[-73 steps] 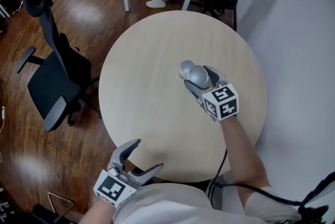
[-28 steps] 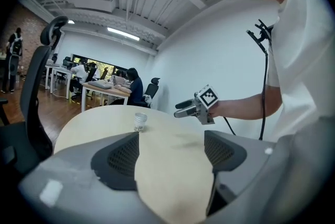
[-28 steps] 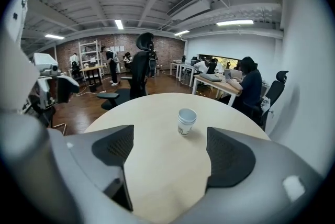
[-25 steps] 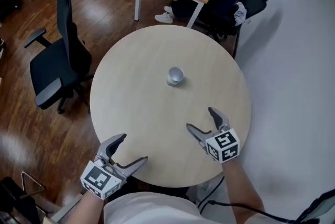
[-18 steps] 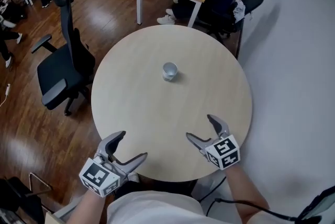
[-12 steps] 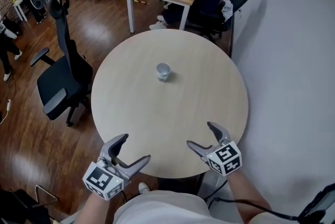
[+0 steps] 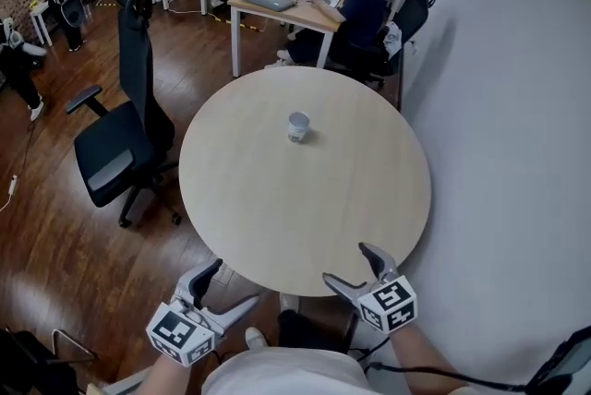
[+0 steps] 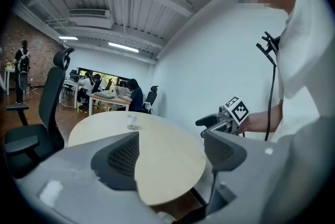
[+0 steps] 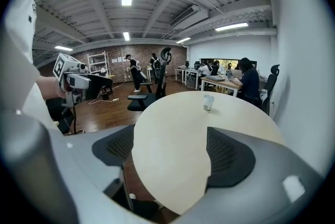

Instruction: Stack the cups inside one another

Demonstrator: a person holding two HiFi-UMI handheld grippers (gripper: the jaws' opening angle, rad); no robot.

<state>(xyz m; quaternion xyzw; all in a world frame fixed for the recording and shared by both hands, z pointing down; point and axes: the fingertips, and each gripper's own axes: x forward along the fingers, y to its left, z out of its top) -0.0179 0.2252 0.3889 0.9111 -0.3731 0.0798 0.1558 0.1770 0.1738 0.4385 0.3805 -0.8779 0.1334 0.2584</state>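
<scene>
A small stack of clear cups point(image 7: 297, 126) stands upright on the round wooden table point(image 7: 369, 190), a little beyond its centre; it shows far off as the cups point(image 8: 131, 122) in the left gripper view and the cups point(image 9: 208, 102) in the right gripper view. My left gripper point(image 7: 227, 288) hangs open off the table's near edge, nothing between its jaws. My right gripper point(image 7: 355, 266) is also open and empty, over the near edge at the right. Both are far from the cups.
A black office chair point(image 7: 125, 144) stands left of the table. A white wall point(image 7: 517, 107) runs close along the right side. Beyond the table a person point(image 7: 355, 5) sits at a desk point(image 7: 277, 4) with laptops; other people are further back.
The right gripper let go of the cups, which now stand on the table. Both grippers drew back to the near edge and the head view pulled away, showing the whole table.
</scene>
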